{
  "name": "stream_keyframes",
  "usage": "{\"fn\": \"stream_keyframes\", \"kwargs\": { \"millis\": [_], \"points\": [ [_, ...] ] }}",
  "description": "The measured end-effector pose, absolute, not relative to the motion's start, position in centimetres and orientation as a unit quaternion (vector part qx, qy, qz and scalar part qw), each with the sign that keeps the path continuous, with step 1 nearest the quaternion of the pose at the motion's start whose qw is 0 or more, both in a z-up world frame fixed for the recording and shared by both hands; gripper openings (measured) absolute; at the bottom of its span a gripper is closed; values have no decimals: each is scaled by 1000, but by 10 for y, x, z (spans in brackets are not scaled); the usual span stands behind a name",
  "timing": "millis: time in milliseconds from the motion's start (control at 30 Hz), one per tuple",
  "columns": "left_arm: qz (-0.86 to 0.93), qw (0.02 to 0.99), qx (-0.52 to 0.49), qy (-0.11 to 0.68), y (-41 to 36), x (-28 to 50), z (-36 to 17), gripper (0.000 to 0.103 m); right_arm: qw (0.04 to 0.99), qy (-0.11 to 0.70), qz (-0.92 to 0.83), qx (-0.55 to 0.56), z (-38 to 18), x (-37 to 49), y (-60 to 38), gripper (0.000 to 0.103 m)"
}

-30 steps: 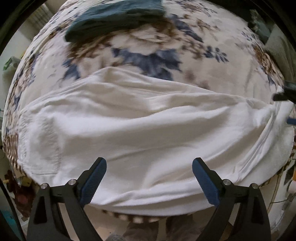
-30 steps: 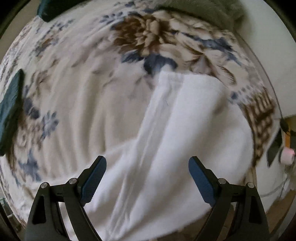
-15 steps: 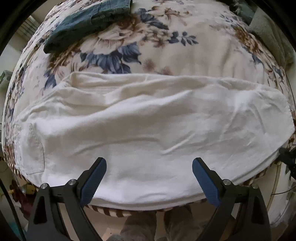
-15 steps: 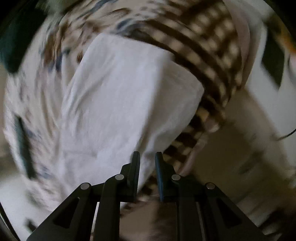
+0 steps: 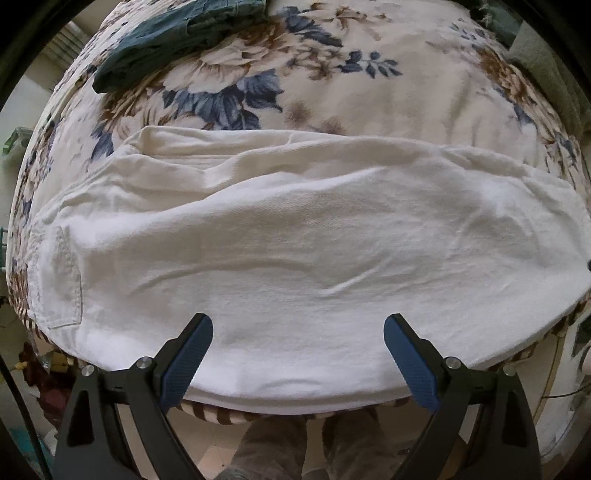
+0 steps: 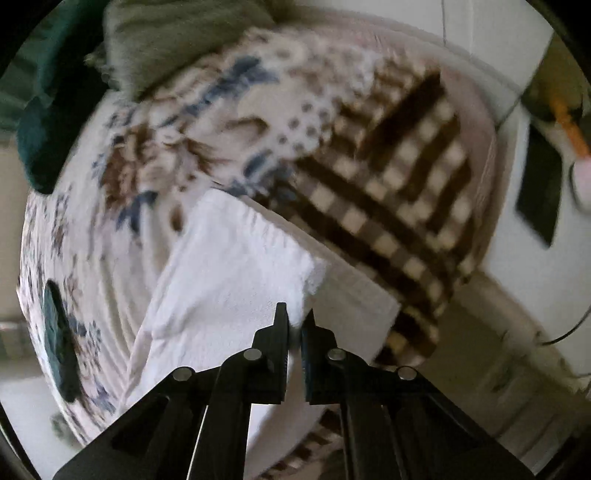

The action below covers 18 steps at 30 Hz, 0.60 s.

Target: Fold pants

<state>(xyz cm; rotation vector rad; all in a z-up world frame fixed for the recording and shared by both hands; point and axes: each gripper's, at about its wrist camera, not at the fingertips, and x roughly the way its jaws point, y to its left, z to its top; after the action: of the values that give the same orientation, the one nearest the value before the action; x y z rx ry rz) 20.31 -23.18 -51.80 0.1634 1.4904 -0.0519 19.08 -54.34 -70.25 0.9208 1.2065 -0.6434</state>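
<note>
White pants (image 5: 295,236) lie flat across the near edge of a bed with a floral blanket (image 5: 369,103), waist and back pocket at the left, leg ends at the right. My left gripper (image 5: 298,347) is open and empty, hovering over the near edge of the pants. In the right wrist view, my right gripper (image 6: 294,325) is shut on the hem end of the white pants (image 6: 229,273), and the top layer's corner lifts a little above the layer under it.
Dark teal folded clothes (image 5: 173,33) lie at the far left of the bed. A grey-green cloth (image 6: 177,40) lies at the bed's far side. The blanket's brown checked border (image 6: 399,184) hangs over the edge. Cables and a white wall (image 6: 517,221) are beyond.
My right gripper went from open above the leg to shut on the pant hem at the bed's edge. The pants now lie smoother. My left gripper stayed open and pulled back slightly.
</note>
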Motion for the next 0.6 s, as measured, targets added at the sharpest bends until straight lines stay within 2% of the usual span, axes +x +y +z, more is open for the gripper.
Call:
{"fn": "stream_keyframes", "kwargs": {
  "millis": [133, 300, 333, 400, 467, 533, 600],
  "points": [
    [-28, 730, 68, 680, -235, 200, -516, 95, 680, 539, -295, 400, -688, 177, -547, 6],
    [-22, 731, 60, 679, -224, 196, -516, 95, 607, 594, -296, 437, -758, 199, -555, 9],
    [-19, 732, 56, 679, -219, 196, -516, 95, 596, 599, -294, 446, -763, 198, -557, 17],
    [-11, 735, 45, 677, -206, 195, -513, 95, 592, 603, -291, 448, -762, 201, -556, 26],
    [3, 737, 31, 675, -185, 191, -508, 95, 606, 605, -285, 431, -747, 203, -547, 52],
    [18, 737, 16, 675, -161, 187, -504, 95, 622, 614, -280, 396, -729, 208, -527, 59],
    [45, 737, -4, 675, -123, 183, -498, 95, 635, 630, -261, 364, -717, 218, -493, 59]
  ]
}}
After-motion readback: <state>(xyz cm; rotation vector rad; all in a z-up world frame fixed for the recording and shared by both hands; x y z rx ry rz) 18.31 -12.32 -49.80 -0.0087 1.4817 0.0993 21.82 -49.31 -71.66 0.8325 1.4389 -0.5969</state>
